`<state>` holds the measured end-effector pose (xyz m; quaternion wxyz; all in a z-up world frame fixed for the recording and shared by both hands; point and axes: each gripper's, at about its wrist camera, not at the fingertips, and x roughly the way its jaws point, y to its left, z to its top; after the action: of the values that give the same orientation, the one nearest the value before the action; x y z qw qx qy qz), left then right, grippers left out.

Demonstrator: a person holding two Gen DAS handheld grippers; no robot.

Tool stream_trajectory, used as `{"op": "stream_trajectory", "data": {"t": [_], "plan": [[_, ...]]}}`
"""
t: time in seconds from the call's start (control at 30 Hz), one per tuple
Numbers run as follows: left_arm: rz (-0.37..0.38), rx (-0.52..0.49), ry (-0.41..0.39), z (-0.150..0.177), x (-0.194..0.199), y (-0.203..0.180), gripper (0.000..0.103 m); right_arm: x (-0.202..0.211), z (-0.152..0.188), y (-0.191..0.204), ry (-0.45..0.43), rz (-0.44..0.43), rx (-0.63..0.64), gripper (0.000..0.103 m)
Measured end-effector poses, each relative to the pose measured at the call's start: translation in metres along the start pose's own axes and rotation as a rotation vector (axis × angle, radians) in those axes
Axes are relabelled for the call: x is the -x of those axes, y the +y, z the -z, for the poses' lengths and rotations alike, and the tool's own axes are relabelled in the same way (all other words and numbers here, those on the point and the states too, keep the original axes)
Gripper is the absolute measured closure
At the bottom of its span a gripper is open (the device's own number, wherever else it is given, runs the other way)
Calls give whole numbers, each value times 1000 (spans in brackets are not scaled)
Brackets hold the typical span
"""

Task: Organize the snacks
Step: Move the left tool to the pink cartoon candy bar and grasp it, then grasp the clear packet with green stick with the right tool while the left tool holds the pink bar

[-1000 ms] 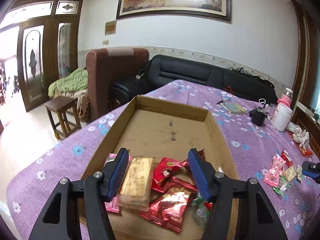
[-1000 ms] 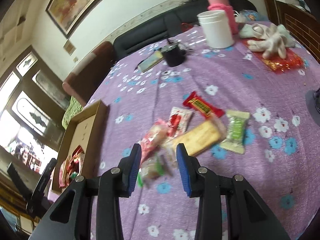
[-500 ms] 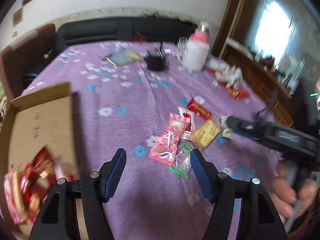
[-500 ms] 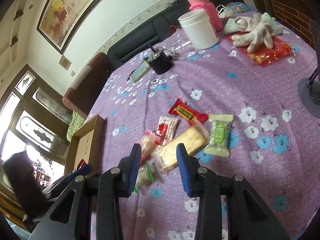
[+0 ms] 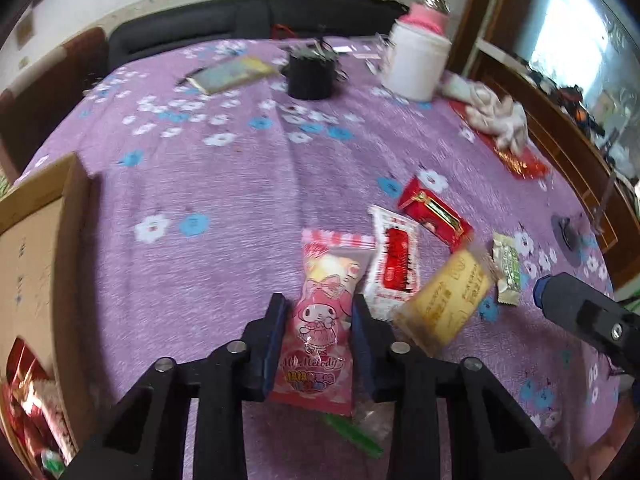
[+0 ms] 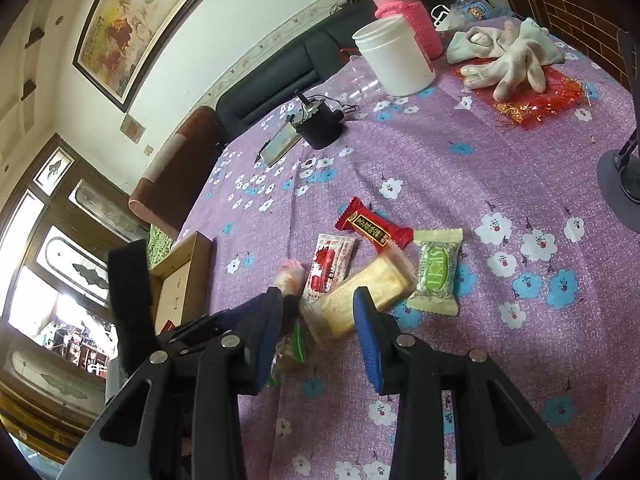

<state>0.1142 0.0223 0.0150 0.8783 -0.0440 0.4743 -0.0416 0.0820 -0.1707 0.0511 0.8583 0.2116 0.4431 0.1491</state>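
Snacks lie in a small heap on the purple flowered tablecloth [image 5: 224, 184], and the one that matters now is the pink cartoon packet [image 5: 326, 312], which sits directly between the blue pads of the left gripper [image 5: 318, 320]. Its long axis runs straight out ahead of the claw, in line with the fingers, so the pads meet its two long edges. The jaws have just been closing and stand narrow, hugging the packet's sides; it looks gripped, though the wrapper still rests on the cloth.

Just to the right of that claw lie the white-and-red sachet [image 5: 394, 264] and the yellow biscuit pack [image 5: 448, 300], the biscuit pack nearly touching the right finger. Further ahead and right is the red bar [image 5: 434, 212], with the green candy [image 5: 507, 272] beyond the biscuit.

The right gripper [image 6: 316, 320] hovers over the near end of the yellow biscuit pack [image 6: 360, 296], jaws partly open, with nothing held.

The cardboard box [image 5: 32, 240], already holding a few packets, lies well off to the left of the left claw, so that hand is the nearer one for carrying. My guess is the lift will need to go straight up first, or the biscuit pack gets dragged along.
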Motion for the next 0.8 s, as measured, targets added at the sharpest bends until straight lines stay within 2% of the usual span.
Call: {"op": "stream_trajectory", "data": {"t": [0.1,0.23,0.3,0.47,0.53,0.67,0.73,0.8], "plan": [[18,61,-68,11,22,16,75,-6,3,1,19,4,5,67],[-18,112,-198,22,52,38,75,-25,15,13,88,-1,42,67],[-22,135,-231,25,55,47,75,-36,23,24,114,18,92,67],[3,159,-213,24,46,63,75,-53,38,46,121,110,223,67],[-13,167,-223,25,47,67,75,-59,43,51,127,138,264,63],[-20,180,-223,27,47,70,75,-65,55,65,98,208,382,63],[-13,186,-226,27,49,72,75,-68,59,68,117,207,418,74],[-21,172,-234,27,51,70,75,-67,64,72,115,220,452,75]]}}
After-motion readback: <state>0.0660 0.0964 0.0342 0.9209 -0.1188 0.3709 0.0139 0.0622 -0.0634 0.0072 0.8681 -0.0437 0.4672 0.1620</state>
